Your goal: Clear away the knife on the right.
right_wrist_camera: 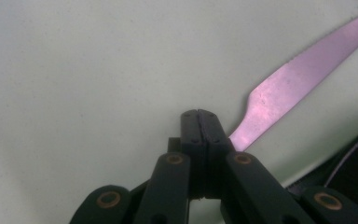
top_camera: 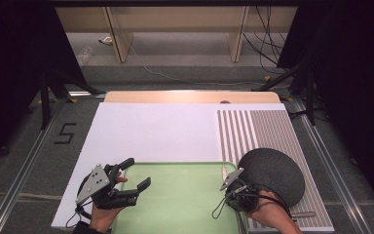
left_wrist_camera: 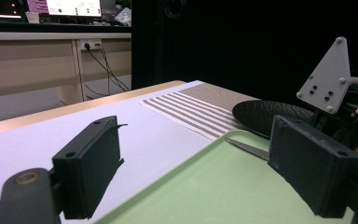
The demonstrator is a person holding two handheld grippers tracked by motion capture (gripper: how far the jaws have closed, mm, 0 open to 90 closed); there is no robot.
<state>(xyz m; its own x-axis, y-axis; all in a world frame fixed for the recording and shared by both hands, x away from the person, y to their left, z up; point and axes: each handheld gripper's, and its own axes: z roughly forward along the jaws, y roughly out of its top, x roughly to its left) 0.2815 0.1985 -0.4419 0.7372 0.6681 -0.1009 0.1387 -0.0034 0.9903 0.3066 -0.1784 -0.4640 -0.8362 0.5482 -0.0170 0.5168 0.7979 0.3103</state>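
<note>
High view: left tool (top_camera: pixel 135 175) hovers over the left edge of the green tray (top_camera: pixel 185 204), jaws spread wide, nothing between them. The tray sits at the near edge of the table (top_camera: pixel 151 129), on the white sheet. Right tool (top_camera: pixel 230 181) is at the tray's right rim, beside the dark round plate (top_camera: pixel 272 173); the plate lies on the striped mat (top_camera: pixel 258 126) toward the near right corner of the table. A thin strip of the knife (top_camera: pixel 223 170) shows along the tray's right rim, just ahead of the right tool. Can't tell from here if it's gripped.

Left gripper view: both pads far apart, empty, tray below them. Knife (left_wrist_camera: pixel 249 148) blade lies at the tray's far rim, tip pointing toward the table middle. Plate (left_wrist_camera: pixel 265 114) is just behind it on the striped mat (left_wrist_camera: pixel 196 107). The other tool's grey three-cornered plate (left_wrist_camera: pixel 328 79) stands over that spot.

Right gripper view: right tool (right_wrist_camera: pixel 199 116) jaws fully together, pads face to face. Knife (right_wrist_camera: pixel 298 79) blade runs out from just beside the right pad, flat over the tray (right_wrist_camera: pixel 74 70) floor. The blade's near end passes behind the jaw, so whether it's pinched or merely alongside isn't visible. Dark plate rim (right_wrist_camera: pixel 349 168) at the lower right.
</note>
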